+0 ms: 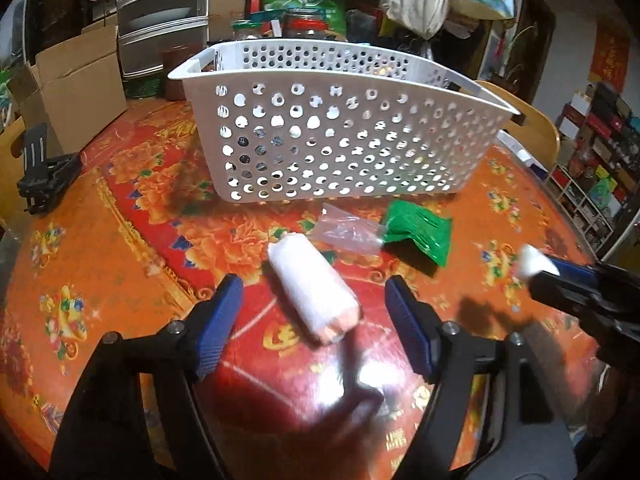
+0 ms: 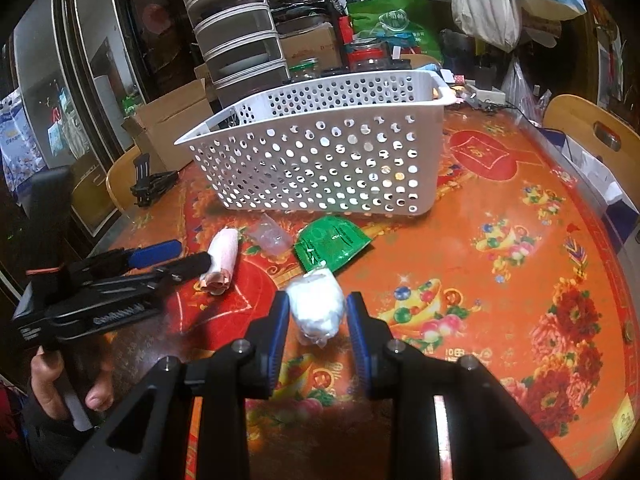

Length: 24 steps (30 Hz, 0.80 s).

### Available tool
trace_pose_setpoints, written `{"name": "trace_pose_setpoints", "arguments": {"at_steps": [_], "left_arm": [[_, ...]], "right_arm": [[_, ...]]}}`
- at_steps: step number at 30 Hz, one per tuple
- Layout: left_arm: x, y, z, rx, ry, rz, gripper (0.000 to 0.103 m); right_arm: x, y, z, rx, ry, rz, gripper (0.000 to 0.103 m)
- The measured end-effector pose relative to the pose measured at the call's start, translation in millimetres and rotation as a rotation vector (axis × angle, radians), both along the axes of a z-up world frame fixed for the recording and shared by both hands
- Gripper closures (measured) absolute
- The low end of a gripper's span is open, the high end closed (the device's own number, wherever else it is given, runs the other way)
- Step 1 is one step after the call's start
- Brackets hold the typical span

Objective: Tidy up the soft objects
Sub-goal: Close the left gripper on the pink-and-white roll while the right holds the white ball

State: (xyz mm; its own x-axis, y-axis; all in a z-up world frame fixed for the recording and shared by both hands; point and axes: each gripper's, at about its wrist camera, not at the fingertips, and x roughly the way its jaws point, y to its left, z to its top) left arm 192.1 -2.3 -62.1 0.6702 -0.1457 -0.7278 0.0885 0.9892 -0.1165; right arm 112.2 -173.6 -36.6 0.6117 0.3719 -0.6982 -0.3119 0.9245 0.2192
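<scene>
A white perforated basket (image 1: 340,136) (image 2: 320,152) stands on the red patterned table. A rolled white-and-pink towel (image 1: 312,284) (image 2: 222,260) lies in front of it, between the fingers of my open left gripper (image 1: 314,304) (image 2: 176,256). A clear plastic packet (image 1: 348,230) (image 2: 270,236) and a green packet (image 1: 418,230) (image 2: 332,244) lie near the basket's front. My right gripper (image 2: 318,308) (image 1: 538,266) is shut on a white cotton-like bag (image 2: 316,306) (image 1: 534,262) and holds it above the table.
A black clamp tool (image 1: 44,176) (image 2: 150,182) lies at the table's left edge. Cardboard boxes (image 1: 76,88), stacked drawers (image 2: 236,28), jars (image 1: 304,26) and bags crowd behind the basket. A wooden chair (image 2: 592,128) stands at the right.
</scene>
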Motion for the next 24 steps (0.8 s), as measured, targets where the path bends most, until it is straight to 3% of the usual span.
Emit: {"name": "trace_pose_setpoints", "arguments": {"at_steps": [4, 8, 15, 24], "left_arm": [[12.5, -5.8, -6.9, 0.019, 0.036, 0.016, 0.032], [22.4, -10.8, -16.5, 0.019, 0.075, 0.02, 0.061], [33.0, -21.3, -28.5, 0.088, 0.118, 0.004, 0.064], [16.4, -18.9, -23.5, 0.066, 0.044, 0.009, 0.071]], "right_arm": [[-1.2, -6.8, 0.9, 0.006, -0.003, -0.009, 0.075], [-2.2, -11.5, 2.0, 0.011, -0.006, -0.015, 0.075], [-4.8, -13.1, 4.1, 0.016, -0.01, -0.018, 0.075], [-11.5, -13.4, 10.3, 0.014, -0.025, -0.02, 0.075]]}}
